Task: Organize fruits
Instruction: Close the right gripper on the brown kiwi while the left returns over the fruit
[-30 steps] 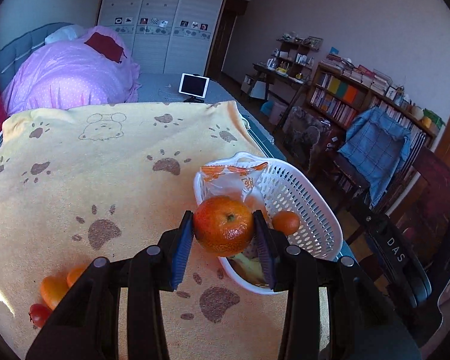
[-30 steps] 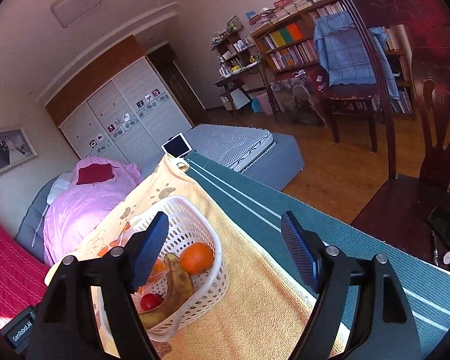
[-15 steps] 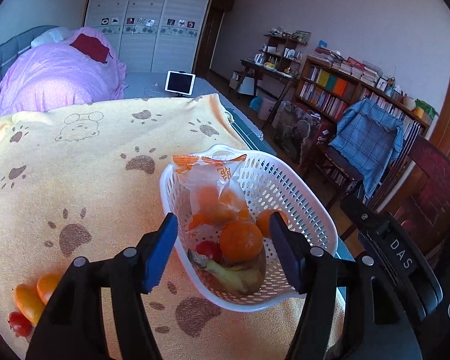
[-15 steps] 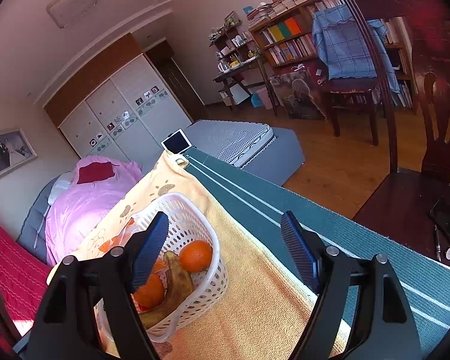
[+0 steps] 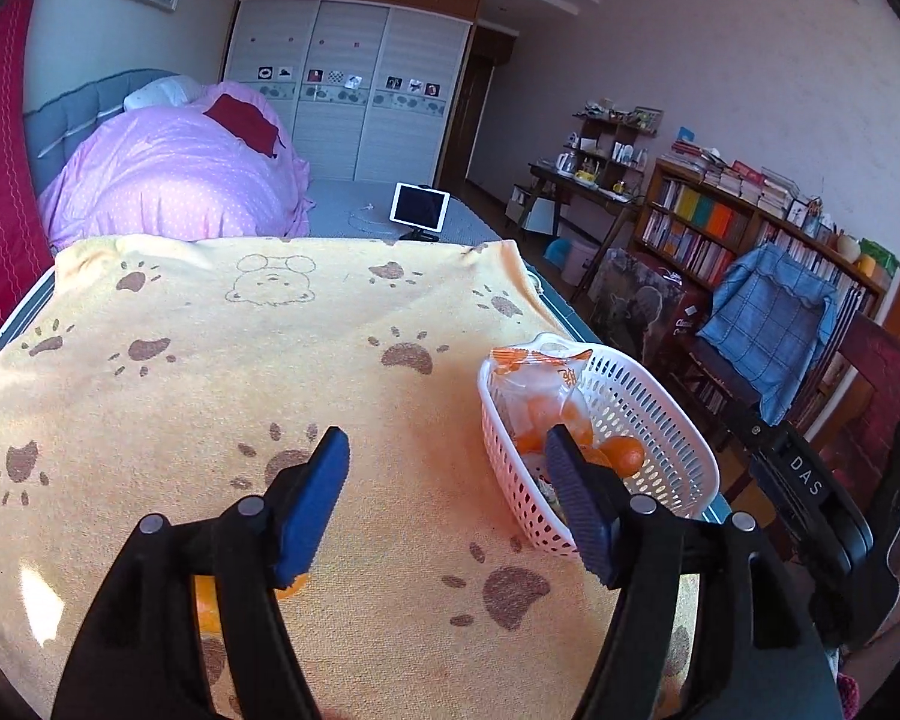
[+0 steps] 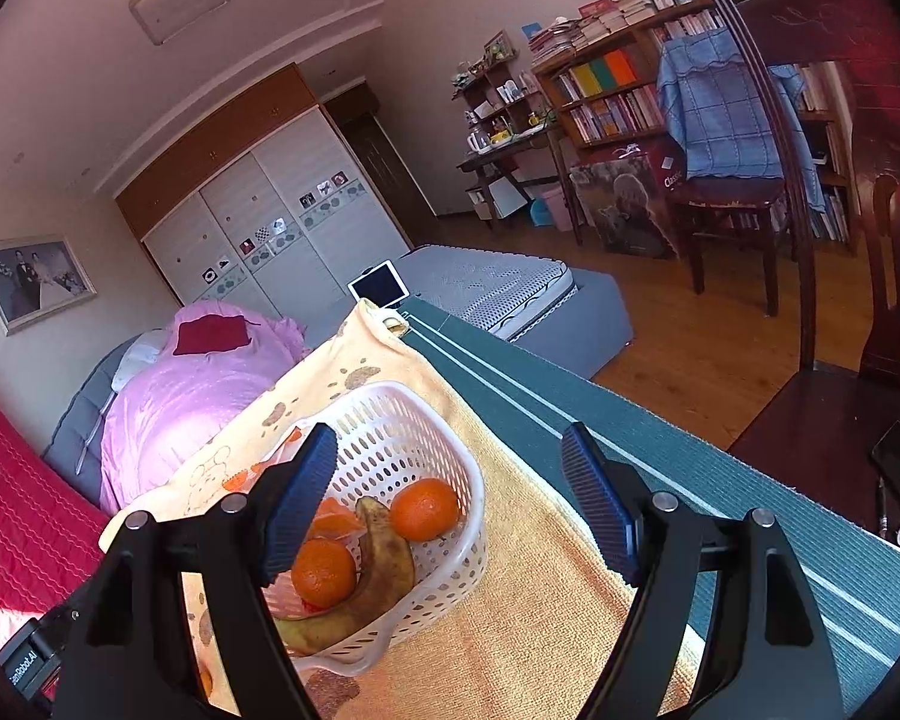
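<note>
A white perforated basket [image 5: 678, 420] stands on the yellow paw-print cloth [image 5: 210, 360], right of my left gripper [image 5: 447, 504]. The jaws of that gripper are opening, with nothing between them. The basket holds a bag of oranges [image 5: 540, 402] and a loose orange [image 5: 624, 453]. Small orange fruits [image 5: 207, 600] lie on the cloth, mostly hidden behind the left finger. In the right wrist view the basket [image 6: 402, 420] holds two oranges [image 6: 424, 509] [image 6: 323, 573] and a brown-spotted banana [image 6: 378, 582]. My right gripper [image 6: 450, 504] hangs open and empty just above and behind the basket.
A teal mat [image 6: 630, 456] runs along the table's right edge beyond the cloth. A dark wooden chair [image 6: 840, 408] stands beside it. A tablet [image 5: 420, 207] and a pink duvet [image 5: 168, 180] lie on the bed behind. The other gripper's black body [image 5: 804, 474] shows at the right.
My left gripper let go of the orange, which now lies in the basket over the tomato. Its jaws opened and it drew back to the left, away from the basket. The right gripper stayed put.
</note>
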The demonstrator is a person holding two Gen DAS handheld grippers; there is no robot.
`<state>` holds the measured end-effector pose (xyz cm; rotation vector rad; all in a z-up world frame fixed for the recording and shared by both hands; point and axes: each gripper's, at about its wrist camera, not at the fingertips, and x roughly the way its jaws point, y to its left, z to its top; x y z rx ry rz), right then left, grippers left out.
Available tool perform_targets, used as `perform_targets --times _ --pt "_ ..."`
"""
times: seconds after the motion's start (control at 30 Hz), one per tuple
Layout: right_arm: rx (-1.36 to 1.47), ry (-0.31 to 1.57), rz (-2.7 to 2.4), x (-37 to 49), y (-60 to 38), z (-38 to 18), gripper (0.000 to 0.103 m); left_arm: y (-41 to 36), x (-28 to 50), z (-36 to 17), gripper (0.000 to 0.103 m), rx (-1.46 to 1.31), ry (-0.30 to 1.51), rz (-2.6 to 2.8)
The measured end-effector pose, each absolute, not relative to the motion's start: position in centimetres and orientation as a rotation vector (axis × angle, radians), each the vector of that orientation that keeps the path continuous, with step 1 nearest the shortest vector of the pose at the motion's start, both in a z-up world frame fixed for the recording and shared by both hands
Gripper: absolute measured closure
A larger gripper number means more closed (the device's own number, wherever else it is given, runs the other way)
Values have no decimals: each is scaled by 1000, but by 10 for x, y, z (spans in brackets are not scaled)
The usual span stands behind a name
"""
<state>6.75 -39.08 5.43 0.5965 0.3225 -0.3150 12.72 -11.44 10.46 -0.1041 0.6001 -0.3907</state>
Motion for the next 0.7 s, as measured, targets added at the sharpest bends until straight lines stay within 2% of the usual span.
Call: perform_targets --times 0.13,0.43,0.7 --pt "529 315 -273 70 -376 61 24 -82 116 106 26 -111 577 -322" --pt "333 274 -168 68 -328 75 24 -6 102 97 25 -198 576 -164" --pt "284 299 -61 73 -309 76 22 29 97 78 25 -260 609 -109"
